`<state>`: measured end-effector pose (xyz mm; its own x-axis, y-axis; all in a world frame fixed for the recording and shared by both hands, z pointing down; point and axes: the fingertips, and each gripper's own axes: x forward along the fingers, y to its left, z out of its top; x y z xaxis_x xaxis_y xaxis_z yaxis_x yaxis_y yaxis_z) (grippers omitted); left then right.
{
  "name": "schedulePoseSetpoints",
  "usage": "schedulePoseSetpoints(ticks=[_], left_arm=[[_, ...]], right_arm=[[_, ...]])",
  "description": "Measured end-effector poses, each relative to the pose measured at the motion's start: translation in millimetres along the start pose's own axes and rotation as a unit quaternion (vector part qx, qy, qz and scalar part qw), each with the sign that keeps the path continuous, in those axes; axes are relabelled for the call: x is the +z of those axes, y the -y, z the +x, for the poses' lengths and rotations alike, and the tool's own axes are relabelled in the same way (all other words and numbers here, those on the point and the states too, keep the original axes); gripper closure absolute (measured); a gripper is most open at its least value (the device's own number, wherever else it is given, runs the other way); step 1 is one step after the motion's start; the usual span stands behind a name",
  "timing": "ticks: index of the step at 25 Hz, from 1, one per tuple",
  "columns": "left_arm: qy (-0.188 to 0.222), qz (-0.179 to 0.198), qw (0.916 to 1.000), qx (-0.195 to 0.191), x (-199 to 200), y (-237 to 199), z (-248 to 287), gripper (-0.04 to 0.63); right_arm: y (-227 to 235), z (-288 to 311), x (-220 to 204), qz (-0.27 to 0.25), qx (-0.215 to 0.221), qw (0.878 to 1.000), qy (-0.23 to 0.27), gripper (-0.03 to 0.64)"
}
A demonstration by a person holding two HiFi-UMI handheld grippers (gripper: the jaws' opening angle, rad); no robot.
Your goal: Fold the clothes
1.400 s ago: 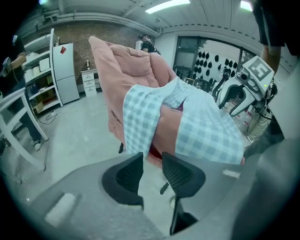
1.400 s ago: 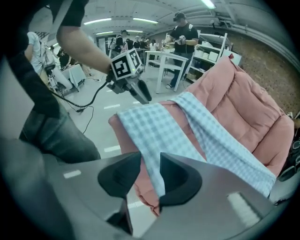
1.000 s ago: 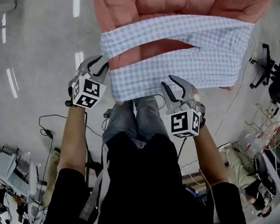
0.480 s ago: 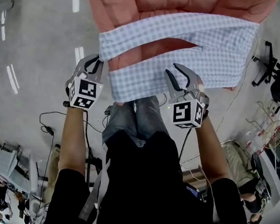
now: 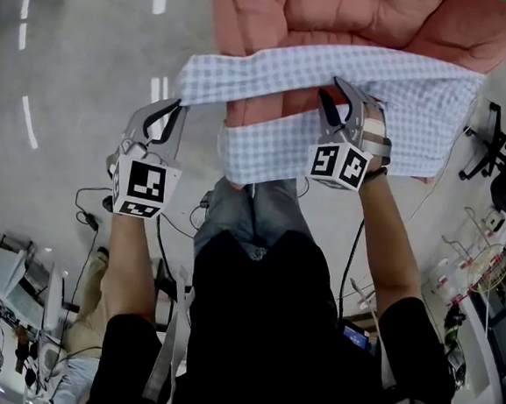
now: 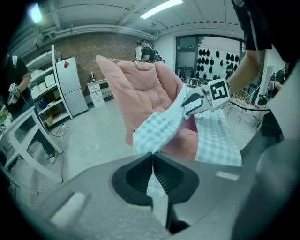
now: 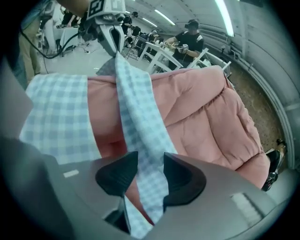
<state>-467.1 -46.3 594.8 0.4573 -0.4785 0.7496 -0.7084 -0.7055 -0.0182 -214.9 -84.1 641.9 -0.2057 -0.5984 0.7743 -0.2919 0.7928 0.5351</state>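
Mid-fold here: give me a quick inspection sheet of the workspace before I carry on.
Surface: pink quilted pad, wrinkled.
Job's things: checked garment on the pad, one edge lifted.
Clutter: nothing seen.
Tools: left tool shut on the garment; right tool open, jaws just opening, garment strip between them.
Cables: black cable on the grey floor.
Surroundings: office chair, white fridge, people beyond.

This is looking like a lab workshop: cables are trailing over the concrete floor at lower left, a person is working by white tables at top, and shelves are lining a brick wall.
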Motion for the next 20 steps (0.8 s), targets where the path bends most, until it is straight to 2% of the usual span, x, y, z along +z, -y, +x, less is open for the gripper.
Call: schedulePoseSetpoints(ticks=[5, 10, 12, 16, 20], left_arm=[[-0.003, 0.006, 1.0, -0.004, 7.3, 0.8, -27.7, 0.581], [-0.013, 0.024, 0.9996, -0.003, 17.0, 5.1, -58.7, 0.581], [-0.014, 0.035, 0.9993, -0.001, 25.1, 7.5, -72.4, 0.582], [-0.028, 0.049, 0.9982, -0.02, 32.9, 21.8, -104.7, 0.581], [-0.047, 0.054, 0.9963, -0.047, 29.7, 38.8, -120.7, 0.581]], right_arm=[[18.8, -5.3, 15.2, -0.016, -0.023, 1.0, -0.005, 0.445], [37.1, -30.7, 23.5, 0.002, -0.06, 0.998, -0.01, 0.445], [45.3, -38.7, 21.3, -0.006, -0.076, 0.997, -0.012, 0.445], [61.5, -64.2, 30.8, -0.007, -0.1, 0.995, -0.012, 0.445], [61.6, -76.7, 44.4, -0.036, -0.073, 0.997, -0.004, 0.445]])
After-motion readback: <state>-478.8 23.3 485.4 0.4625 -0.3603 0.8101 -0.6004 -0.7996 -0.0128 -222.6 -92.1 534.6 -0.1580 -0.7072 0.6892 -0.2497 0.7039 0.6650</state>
